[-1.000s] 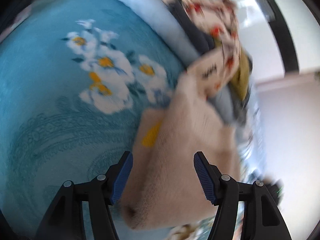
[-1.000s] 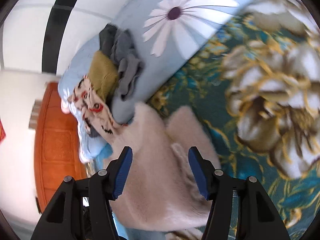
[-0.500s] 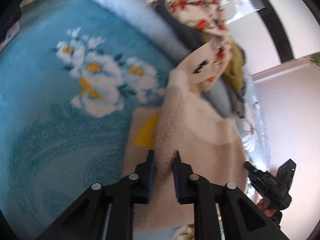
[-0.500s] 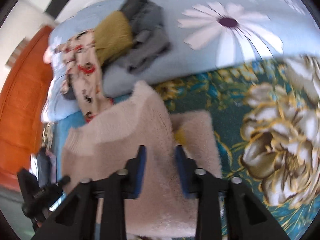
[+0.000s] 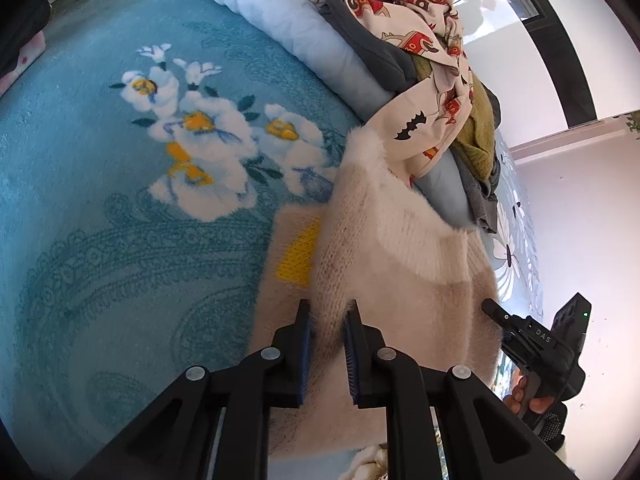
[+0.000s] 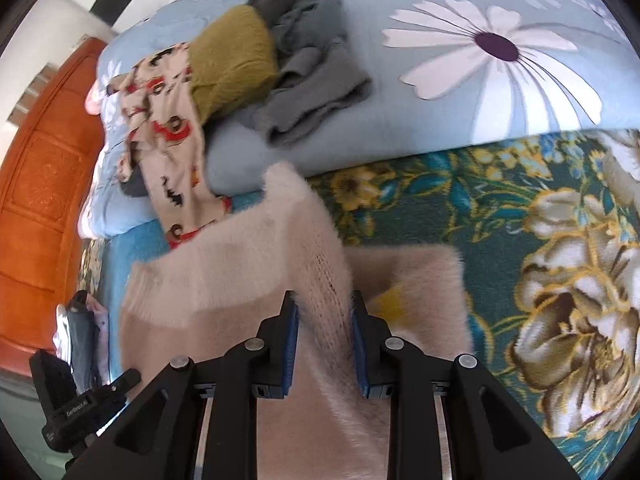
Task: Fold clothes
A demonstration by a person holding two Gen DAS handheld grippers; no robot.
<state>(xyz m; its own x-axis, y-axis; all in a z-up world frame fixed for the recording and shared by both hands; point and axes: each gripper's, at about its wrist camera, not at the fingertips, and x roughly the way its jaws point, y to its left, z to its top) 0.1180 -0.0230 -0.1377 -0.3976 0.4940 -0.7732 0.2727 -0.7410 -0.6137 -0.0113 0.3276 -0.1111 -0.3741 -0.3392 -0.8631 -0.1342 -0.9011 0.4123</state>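
On floral blanket (image 5: pixel 100 184), fuzzy cream sweater (image 5: pixel 384 248), part-folded, both grippers' jaws clamping it

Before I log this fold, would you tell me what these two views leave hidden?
- Sweater near hem: both views, behind the gripper bodies and cut by the bottom edge.
- Yellow patch: mostly under the folded layer.
- Dark garment: left view, largely under the printed one.

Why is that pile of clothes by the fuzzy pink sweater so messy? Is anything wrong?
Nothing is torn or spilled. The pile of unfolded clothes is just heaped crookedly on the light blue quilt, and a cartoon-print garment droops off it onto the pink sweater that both grippers pinch.
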